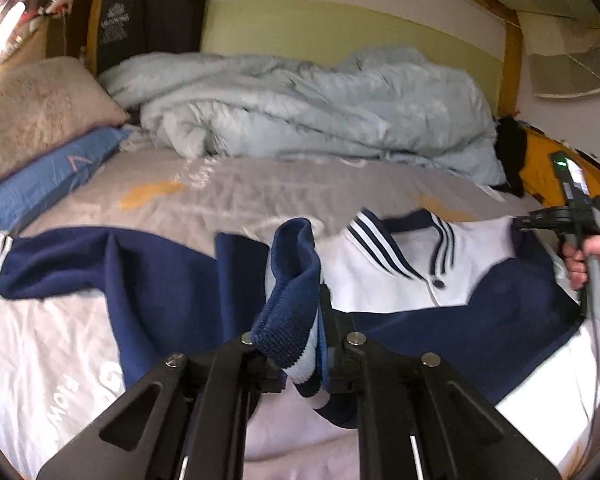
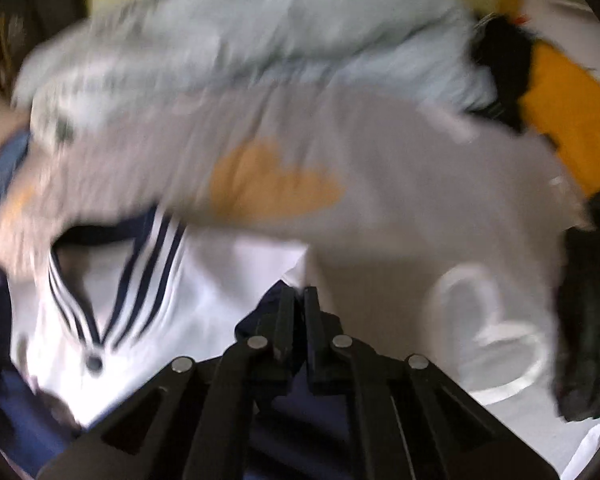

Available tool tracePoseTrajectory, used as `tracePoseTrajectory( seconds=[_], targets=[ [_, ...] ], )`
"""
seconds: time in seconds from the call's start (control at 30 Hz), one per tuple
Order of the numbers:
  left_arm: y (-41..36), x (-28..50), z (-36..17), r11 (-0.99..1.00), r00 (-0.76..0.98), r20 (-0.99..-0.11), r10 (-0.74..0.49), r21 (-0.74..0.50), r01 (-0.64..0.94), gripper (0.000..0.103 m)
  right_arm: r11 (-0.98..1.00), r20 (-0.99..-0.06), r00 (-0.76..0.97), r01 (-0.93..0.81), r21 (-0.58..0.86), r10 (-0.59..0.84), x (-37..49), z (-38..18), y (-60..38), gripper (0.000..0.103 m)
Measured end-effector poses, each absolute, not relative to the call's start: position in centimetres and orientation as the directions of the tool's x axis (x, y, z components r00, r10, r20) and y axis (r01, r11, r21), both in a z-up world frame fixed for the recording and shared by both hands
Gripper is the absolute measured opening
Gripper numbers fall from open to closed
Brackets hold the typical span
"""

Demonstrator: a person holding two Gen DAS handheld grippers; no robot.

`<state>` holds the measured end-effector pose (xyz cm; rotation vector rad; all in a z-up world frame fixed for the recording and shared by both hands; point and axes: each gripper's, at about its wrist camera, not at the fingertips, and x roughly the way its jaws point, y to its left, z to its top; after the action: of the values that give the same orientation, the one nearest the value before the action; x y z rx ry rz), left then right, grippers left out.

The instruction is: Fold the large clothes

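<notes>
Currently jacket [image 1: 400, 276] lies across lower frame on bed [image 1: 240, 192]. Left claw [image 1: 296, 344] clenched on ribbed cuff [image 1: 292, 280]; right claw [image 2: 298, 308] clenched on navy fabric. Advice: carry both grips evenly inward, keep sleeve taut.

- The left gripper [image 1: 300, 336] points forward and a bit down. Its jaws are pinched tight on a blue ribbed cuff [image 1: 290, 300].
- The right gripper [image 2: 298, 312] points forward and down. Its jaws are almost touching, with blue cloth [image 2: 260, 320] between them.
- The right hand [image 1: 596, 264] shows at the far right of the left view, wrapped around the handle.
</notes>
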<state>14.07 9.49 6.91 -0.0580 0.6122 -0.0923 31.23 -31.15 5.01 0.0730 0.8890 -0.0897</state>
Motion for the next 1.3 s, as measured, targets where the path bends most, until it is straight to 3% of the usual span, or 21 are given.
tracePoseTrajectory(
  seconds=[0.13, 0.23, 0.3, 0.4, 0.5, 0.53, 0.8, 0.87, 0.9, 0.93, 0.97, 1.03, 1.2, 1.23, 1.3],
  targets=[
    [10.8, 15.2, 6.3, 0.997, 0.811, -0.584, -0.024, -0.069, -0.020, 0.011, 0.975, -0.758, 0.647, 0.207, 0.076, -0.078, 31.2, 6.4, -35.3, 0.000],
    [11.4, 16.9, 3.8, 0.991, 0.720, -0.683, 0.121, 0.041, -0.128, 0.011, 0.951, -0.727, 0.653, 0.310, 0.002, -0.212, 31.4, 6.5, -38.1, 0.000],
    [12.1, 16.8, 2.5, 0.989, 0.663, -0.742, 0.099, 0.000, -0.148, 0.010, 0.960, -0.789, 0.598, 0.276, 0.040, -0.140, 31.7, 5.2, -39.4, 0.000],
    [11.5, 15.2, 2.5, 0.994, 0.655, -0.751, 0.085, 0.018, -0.108, 0.010, 0.985, -0.811, 0.586, 0.138, 0.102, 0.002, 30.3, 4.6, -37.7, 0.003],
    [10.9, 13.7, 3.1, 0.997, 0.660, -0.749, 0.064, 0.014, -0.082, 0.010, 0.989, -0.820, 0.557, -0.015, 0.150, 0.133, 28.7, 4.9, -34.4, 0.042],
    [10.8, 13.5, 3.3, 0.997, 0.661, -0.748, 0.057, 0.006, -0.079, 0.010, 0.987, -0.818, 0.555, -0.042, 0.154, 0.152, 28.3, 5.1, -33.5, 0.047],
    [10.6, 13.5, 3.3, 0.998, 0.696, -0.718, 0.019, -0.025, -0.053, 0.011, 0.974, -0.893, 0.409, -0.195, 0.114, 0.186, 28.4, 2.0, -27.4, 0.052],
    [10.3, 13.4, 3.6, 0.999, 0.743, -0.670, 0.002, -0.023, -0.023, 0.011, 0.973, -0.895, 0.425, -0.229, 0.043, 0.139, 28.3, 1.2, -26.3, 0.050],
    [10.1, 13.5, 3.8, 1.000, 0.758, -0.653, -0.001, -0.022, -0.017, 0.011, 0.974, -0.896, 0.437, -0.227, -0.022, 0.082, 28.3, 0.8, -25.9, 0.015],
    [10.1, 13.7, 4.2, 0.999, 0.767, -0.641, -0.020, -0.043, -0.010, 0.010, 0.976, -0.895, 0.446, -0.205, -0.076, 0.024, 28.4, 0.6, -25.8, 0.000],
    [10.2, 13.8, 4.8, 0.997, 0.779, -0.624, -0.056, -0.079, 0.008, 0.009, 0.983, -0.873, 0.485, -0.135, -0.125, -0.045, 28.3, 0.7, -26.2, 0.000],
    [9.9, 13.7, 6.8, 0.994, 0.828, -0.554, -0.083, -0.104, 0.030, 0.009, 0.995, -0.811, 0.583, -0.043, -0.090, -0.048, 27.5, 2.4, -27.7, 0.000],
    [8.9, 9.8, 12.1, 0.990, 0.959, -0.243, -0.143, -0.042, 0.137, 0.009, 0.996, -0.667, 0.742, -0.008, 0.088, 0.064, 25.8, 8.5, -32.1, 0.000],
    [8.9, 9.8, 12.4, 0.996, 0.966, -0.242, -0.089, -0.026, 0.085, 0.009, 0.997, -0.664, 0.745, -0.018, 0.076, 0.064, 25.8, 8.8, -32.0, 0.000],
    [9.8, 11.6, 11.5, 0.999, 0.930, -0.367, 0.019, -0.024, -0.029, 0.009, 0.994, -0.690, 0.716, -0.078, 0.071, 0.105, 25.8, 8.6, -31.6, 0.003]
  ],
)
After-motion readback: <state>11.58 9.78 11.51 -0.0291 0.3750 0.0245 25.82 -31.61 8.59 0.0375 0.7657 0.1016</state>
